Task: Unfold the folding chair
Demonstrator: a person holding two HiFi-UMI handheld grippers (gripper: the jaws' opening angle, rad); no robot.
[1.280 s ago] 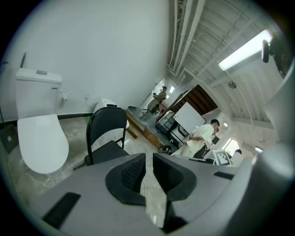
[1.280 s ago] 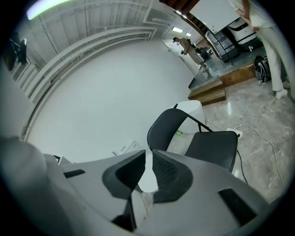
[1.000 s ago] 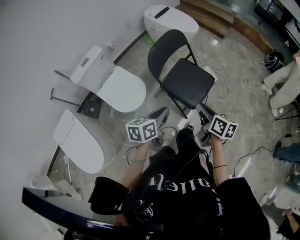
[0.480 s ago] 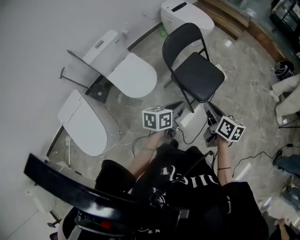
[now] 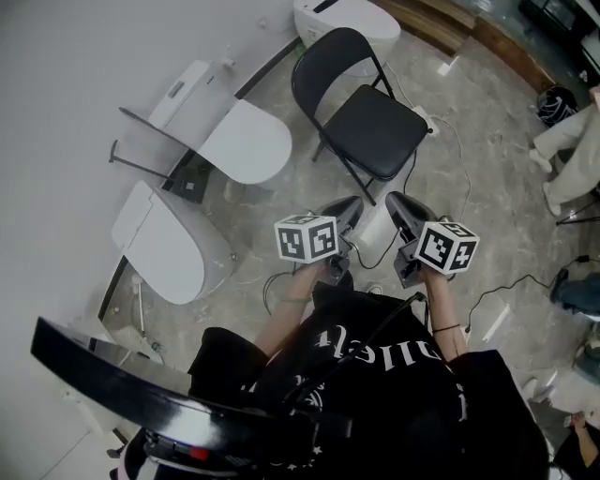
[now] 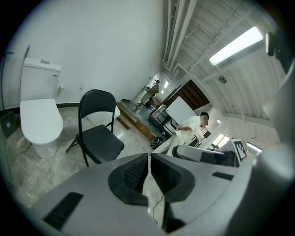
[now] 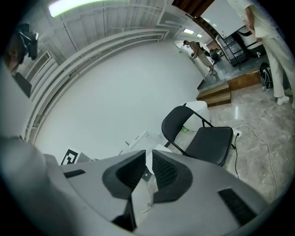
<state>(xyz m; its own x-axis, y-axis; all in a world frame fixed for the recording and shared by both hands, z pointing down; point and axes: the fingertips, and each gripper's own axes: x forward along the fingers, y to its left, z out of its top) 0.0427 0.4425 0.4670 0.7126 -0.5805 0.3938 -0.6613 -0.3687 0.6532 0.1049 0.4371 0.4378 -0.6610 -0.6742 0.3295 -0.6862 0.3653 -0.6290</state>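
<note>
The black folding chair [image 5: 375, 136] stands unfolded on the marble floor, seat down and backrest toward the wall. It also shows in the left gripper view [image 6: 103, 143] and the right gripper view [image 7: 209, 143]. Both grippers hover side by side in front of the person, short of the chair's front legs and touching nothing. My left gripper [image 5: 349, 208] [image 6: 149, 159] has just been closing and is shut, with nothing between its jaws. My right gripper [image 5: 401, 204] [image 7: 149, 159] is all but shut, a narrow slit left, also empty.
Two white toilets [image 5: 239, 141] [image 5: 164, 248] lie left of the chair and a third [image 5: 342, 19] stands behind it. A white cable [image 5: 450, 150] trails over the floor at the right. A person in white [image 5: 567, 141] stands at the right edge. A black curved bar [image 5: 141, 389] crosses the lower left.
Both grippers have drawn a little nearer each other and stand slightly farther from the chair. The chair itself has not moved.
</note>
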